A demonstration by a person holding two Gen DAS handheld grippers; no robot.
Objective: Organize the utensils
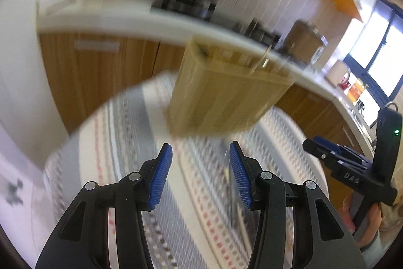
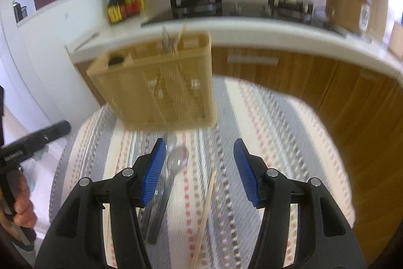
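Half spread, both pairs of blue fingers, nothing between them: left gripper [image 1: 201, 150] and right gripper [image 2: 199, 146], each over a striped tablecloth [image 2: 264, 132]. At the left, in the right wrist view, a spoon [image 2: 176, 158] lying just beside the right gripper's left pad; right of it, a wooden chopstick [image 2: 205, 213]. Toward the cloth's far edge, upright, a beige utensil holder [image 2: 161, 85] with utensils standing inside.

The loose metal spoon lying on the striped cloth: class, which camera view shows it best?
The right wrist view. There the metal spoon lies in plain sight on the striped cloth, bowl towards the beige slatted utensil holder. The left wrist view, blurred, shows no recognisable spoon.
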